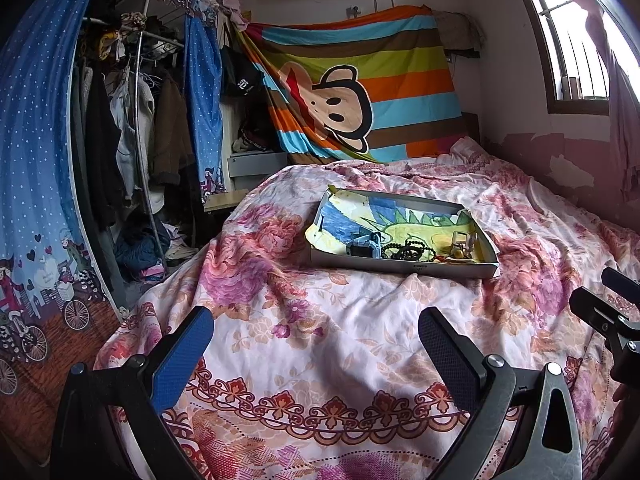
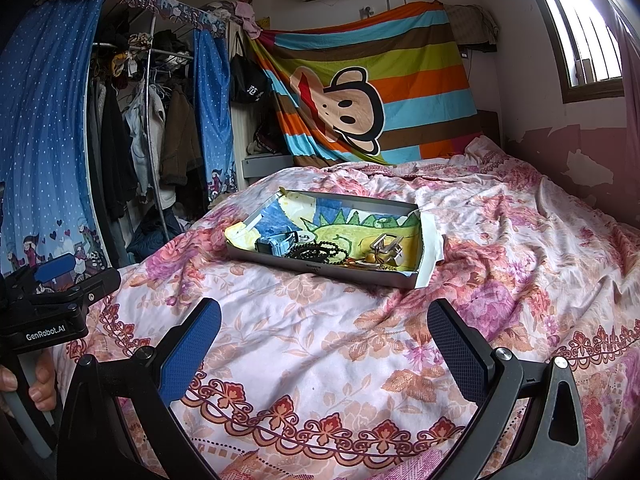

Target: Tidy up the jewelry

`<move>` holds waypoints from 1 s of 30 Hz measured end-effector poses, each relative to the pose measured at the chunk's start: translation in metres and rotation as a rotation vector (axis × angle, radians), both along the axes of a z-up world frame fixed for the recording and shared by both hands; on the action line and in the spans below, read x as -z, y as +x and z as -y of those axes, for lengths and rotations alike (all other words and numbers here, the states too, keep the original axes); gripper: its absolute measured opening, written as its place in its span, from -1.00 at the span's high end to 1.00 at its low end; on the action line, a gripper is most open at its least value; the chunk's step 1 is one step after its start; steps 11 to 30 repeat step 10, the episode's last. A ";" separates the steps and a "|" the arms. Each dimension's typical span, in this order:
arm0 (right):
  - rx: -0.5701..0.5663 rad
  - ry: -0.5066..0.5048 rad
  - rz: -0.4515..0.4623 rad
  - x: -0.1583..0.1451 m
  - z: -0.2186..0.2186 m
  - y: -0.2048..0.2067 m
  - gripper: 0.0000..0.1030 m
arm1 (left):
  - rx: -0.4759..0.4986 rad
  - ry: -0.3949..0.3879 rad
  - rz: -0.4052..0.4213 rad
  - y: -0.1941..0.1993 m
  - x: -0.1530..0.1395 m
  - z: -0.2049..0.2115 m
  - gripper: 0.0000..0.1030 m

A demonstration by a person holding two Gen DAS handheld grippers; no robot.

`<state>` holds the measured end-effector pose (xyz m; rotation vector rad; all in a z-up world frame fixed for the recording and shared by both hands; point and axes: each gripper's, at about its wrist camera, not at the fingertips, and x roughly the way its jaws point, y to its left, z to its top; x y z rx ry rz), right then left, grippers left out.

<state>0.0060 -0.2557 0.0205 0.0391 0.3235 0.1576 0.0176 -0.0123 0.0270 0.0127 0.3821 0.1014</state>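
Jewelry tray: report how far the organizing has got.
Done: nothing visibly sorted; the blue watch, black bead strands and metal buckle lie bunched in the tray. In hand: nothing; left tool and right tool are open, short of it. Left: everything.

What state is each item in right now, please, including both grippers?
Left gripper: open, empty.
Right gripper: open, empty.
Box: lidless, flat on the bed.
Blue watch: lying in the box.
Black beads: heaped beside the watch.
Wardrobe curtain: drawn open.
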 end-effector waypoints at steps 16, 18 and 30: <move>0.001 -0.002 -0.005 0.002 -0.001 -0.001 -0.97 | 0.002 0.006 0.001 -0.005 -0.001 -0.003 -1.00; 0.001 -0.002 -0.005 0.002 -0.001 -0.001 -0.97 | 0.002 0.006 0.001 -0.005 -0.001 -0.003 -1.00; 0.001 -0.002 -0.005 0.002 -0.001 -0.001 -0.97 | 0.002 0.006 0.001 -0.005 -0.001 -0.003 -1.00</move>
